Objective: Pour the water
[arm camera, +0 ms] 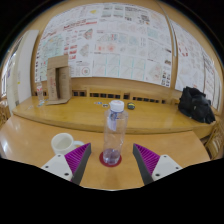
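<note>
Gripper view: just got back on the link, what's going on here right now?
The hand-held gripper is open and lined up on a clear plastic water bottle with a white cap, which stands upright on the wooden table between the fingers, gaps at both sides. A small white cup sits just beside the left finger. Nothing is gripped yet; no pouring has begun.

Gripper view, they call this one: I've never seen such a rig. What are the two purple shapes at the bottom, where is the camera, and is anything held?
The camera rides on a hand-held two-finger gripper and looks forward along its fingers. The purple shapes are pads on their inner faces. A clear water bottle with a white cap stands upright on the wooden table between the open fingers, with gaps either side, so nothing is held. A small white cup sits beside it. Posters cover the wall beyond.
</note>
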